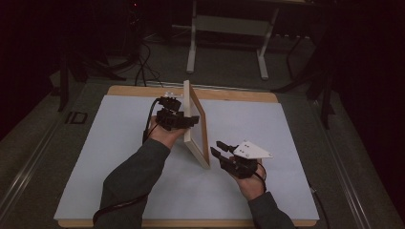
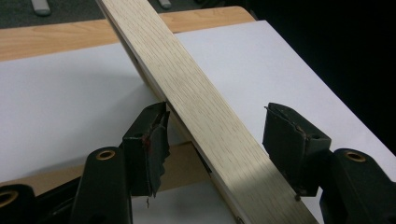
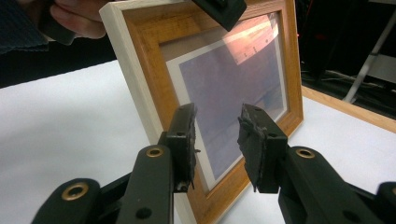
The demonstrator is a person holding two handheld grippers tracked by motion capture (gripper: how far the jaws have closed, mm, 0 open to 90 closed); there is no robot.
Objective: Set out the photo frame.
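Picture frame [image 1: 197,125] stands on edge on the white board [image 1: 114,157], centre of the high view, running from upper centre down toward lower right, leaning a bit. Left gripper [image 1: 184,119] sits at mid-left of the frame's top edge, jaws straddling it. In the left gripper view the pale wood edge [image 2: 196,107] runs diagonally from top centre to bottom right, between the two jaws: the left pad [image 2: 156,144] sits right against the frame's side, the right pad [image 2: 287,140] stands clear with white board visible in the gap. So jaws spread, frame between them, not clamped. Right gripper [image 1: 218,149] is in the lower centre-right of the high view, just right of the frame's near lower corner, not touching it. In the right gripper view the frame's glazed front [image 3: 233,88] faces the camera, upper centre, brown inner moulding and pale outer rim, with the jaws parted in front of its lower edge and nothing between the pads. Left gripper's jaw tip [image 3: 222,10] shows at the top edge of that view, over the frame's top rail, with the person's hand [image 3: 77,18] at upper left.
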